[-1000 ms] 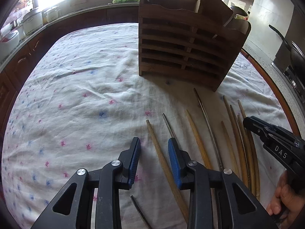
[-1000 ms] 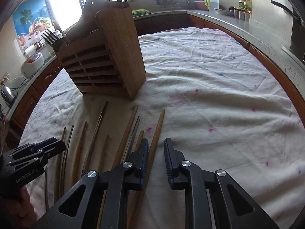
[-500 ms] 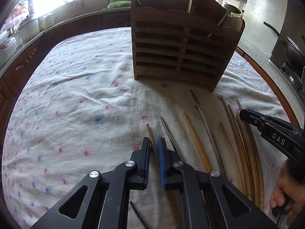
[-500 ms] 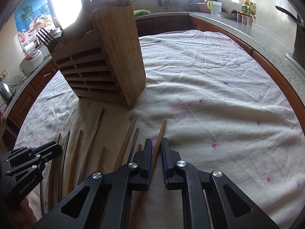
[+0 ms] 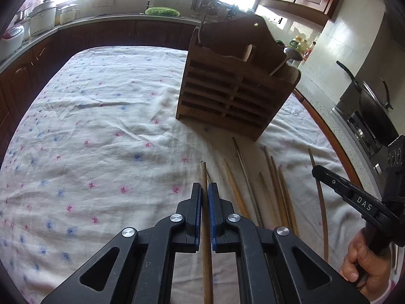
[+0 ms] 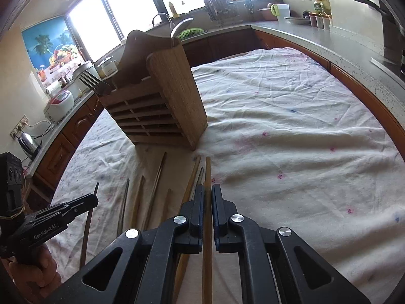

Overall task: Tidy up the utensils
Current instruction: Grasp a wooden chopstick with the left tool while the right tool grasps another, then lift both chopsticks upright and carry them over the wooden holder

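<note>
Several wooden and metal chopsticks lie side by side on the flowered tablecloth, in front of a slatted wooden utensil holder. A spoon and forks stand in the holder. My left gripper is closing its last bit, pads pressed on a wooden chopstick raised off the cloth. The right gripper is likewise closing tight on another wooden chopstick. Each gripper also shows at the edge of the other's view, the right gripper and the left gripper.
A kitchen counter wraps around the table. A black wok sits on the stove at the right, rice cookers and a kettle at the left. The cloth right of the holder is bare.
Both grippers went from open to shut, each closing on a wooden chopstick. Both then rose off the cloth with the sticks.
</note>
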